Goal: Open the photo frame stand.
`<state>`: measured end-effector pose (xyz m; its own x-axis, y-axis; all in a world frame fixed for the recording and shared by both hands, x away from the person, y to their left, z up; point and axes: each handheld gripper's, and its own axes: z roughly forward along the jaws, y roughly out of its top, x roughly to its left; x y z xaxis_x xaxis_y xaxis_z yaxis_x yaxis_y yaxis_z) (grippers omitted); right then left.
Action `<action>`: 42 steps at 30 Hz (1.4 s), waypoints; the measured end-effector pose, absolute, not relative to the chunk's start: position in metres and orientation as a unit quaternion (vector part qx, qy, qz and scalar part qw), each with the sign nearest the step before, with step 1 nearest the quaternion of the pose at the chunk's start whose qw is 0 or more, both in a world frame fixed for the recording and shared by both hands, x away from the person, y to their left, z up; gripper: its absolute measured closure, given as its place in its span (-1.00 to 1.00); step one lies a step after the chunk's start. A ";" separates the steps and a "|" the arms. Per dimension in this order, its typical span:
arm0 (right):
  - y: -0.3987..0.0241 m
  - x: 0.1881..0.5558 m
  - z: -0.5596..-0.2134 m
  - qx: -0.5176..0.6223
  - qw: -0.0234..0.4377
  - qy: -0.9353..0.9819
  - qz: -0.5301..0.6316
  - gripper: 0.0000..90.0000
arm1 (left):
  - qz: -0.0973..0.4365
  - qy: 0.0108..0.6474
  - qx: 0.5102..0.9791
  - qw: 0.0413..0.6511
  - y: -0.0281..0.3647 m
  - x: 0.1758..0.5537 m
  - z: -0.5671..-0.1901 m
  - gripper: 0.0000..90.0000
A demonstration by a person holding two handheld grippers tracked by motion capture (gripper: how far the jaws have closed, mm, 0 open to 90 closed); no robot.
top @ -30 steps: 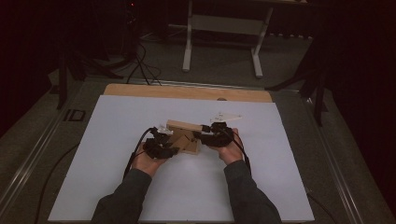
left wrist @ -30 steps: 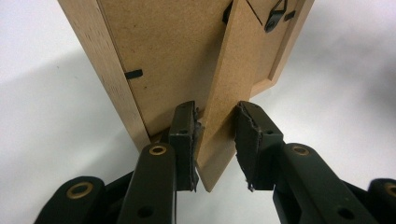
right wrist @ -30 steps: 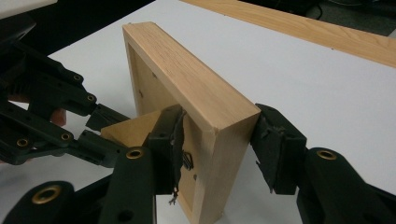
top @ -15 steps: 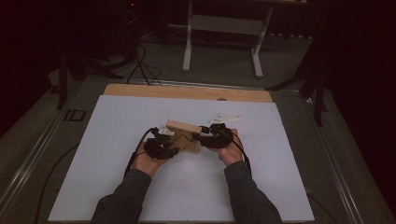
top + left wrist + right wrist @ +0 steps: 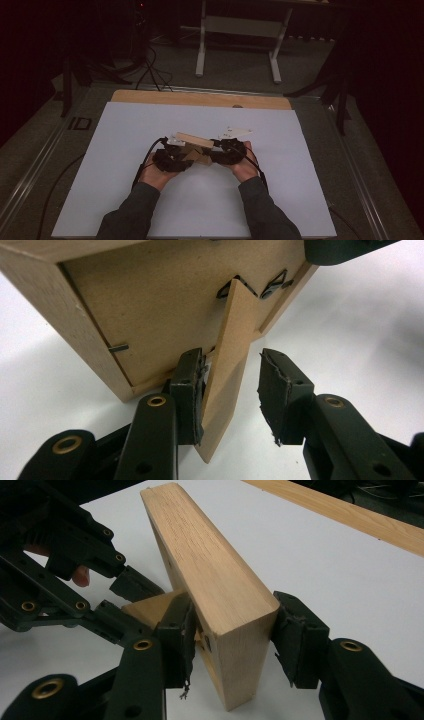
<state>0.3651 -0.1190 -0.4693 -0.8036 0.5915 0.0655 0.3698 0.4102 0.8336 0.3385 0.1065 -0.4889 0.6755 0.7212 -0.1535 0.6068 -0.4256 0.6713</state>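
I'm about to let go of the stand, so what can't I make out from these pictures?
- Frame front: faces away from every camera.
- Stand tip: left gripper view, cut off at the bottom behind the left gripper.
- Frame's bottom edge on the table: high view, too small, hidden by both grippers.
- Right gripper pad contact: frame hides it.

One wooden picture frame, two grippers, one white table mat

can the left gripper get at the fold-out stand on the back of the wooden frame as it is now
Probably yes: the stand already sits between the left gripper jaws, which have just been opening; one pad touches it, the other stands clear. The right gripper clamps the wooden frame.
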 end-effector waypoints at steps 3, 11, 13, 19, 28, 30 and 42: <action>-0.118 0.363 -0.469 0.287 0.121 0.833 0.458 0.17 | 0.077 0.392 0.841 0.364 0.108 0.336 -0.490 0.37; -0.116 0.354 -0.470 0.276 0.119 0.838 0.456 0.13 | 0.076 0.392 0.839 0.368 0.110 0.331 -0.495 0.37; -0.115 0.352 -0.471 0.273 0.117 0.838 0.457 0.11 | 0.073 0.395 0.836 0.373 0.112 0.330 -0.497 0.37; -0.112 0.347 -0.472 0.263 0.116 0.843 0.454 0.09 | 0.069 0.397 0.835 0.374 0.114 0.327 -0.500 0.36; -0.106 0.339 -0.475 0.252 0.107 0.850 0.451 0.00 | 0.069 0.394 0.835 0.377 0.117 0.320 -0.506 0.34; -0.105 0.337 -0.475 0.250 0.106 0.850 0.451 -0.01 | 0.072 0.396 0.833 0.380 0.117 0.319 -0.507 0.34; -0.105 0.335 -0.478 0.248 0.091 0.851 0.454 -0.16 | 0.082 0.390 0.830 0.390 0.117 0.312 -0.510 0.34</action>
